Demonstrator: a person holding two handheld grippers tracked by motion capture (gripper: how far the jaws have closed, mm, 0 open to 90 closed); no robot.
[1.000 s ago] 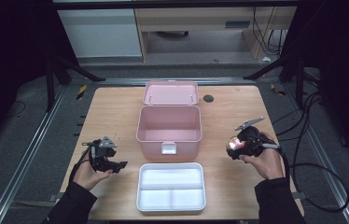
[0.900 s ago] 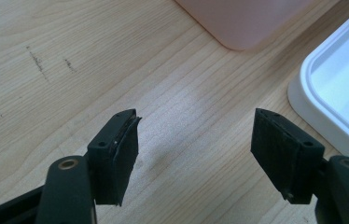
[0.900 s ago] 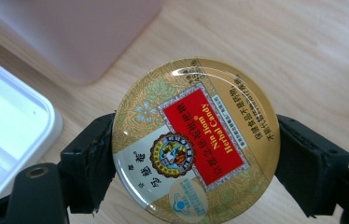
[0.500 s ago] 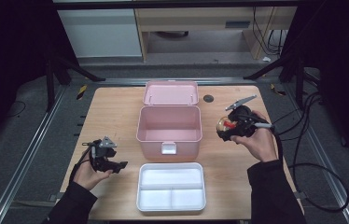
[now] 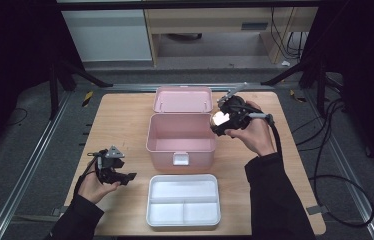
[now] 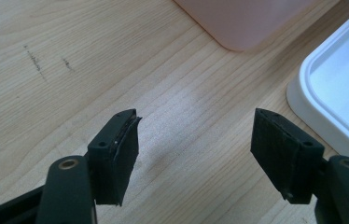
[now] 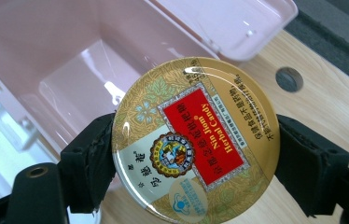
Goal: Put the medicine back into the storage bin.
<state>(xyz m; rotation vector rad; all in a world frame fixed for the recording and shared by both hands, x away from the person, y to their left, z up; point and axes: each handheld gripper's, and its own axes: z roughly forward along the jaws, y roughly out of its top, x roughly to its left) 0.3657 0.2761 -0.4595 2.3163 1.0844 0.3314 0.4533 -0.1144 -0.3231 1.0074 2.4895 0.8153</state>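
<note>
The right tongs (image 7: pixel 191 154) are clamped on a round gold candy tin (image 7: pixel 195 142), held over the right rim of the open pink box (image 5: pixel 181 140). The left tongs (image 6: pixel 196 154) stand apart, empty, above the wooden desk (image 5: pixel 120 125). Likely step: carrying the tin into the box; next comes lowering and release. A white divided tray (image 5: pixel 184 200) sits nearer; dark floor surrounds.
</note>
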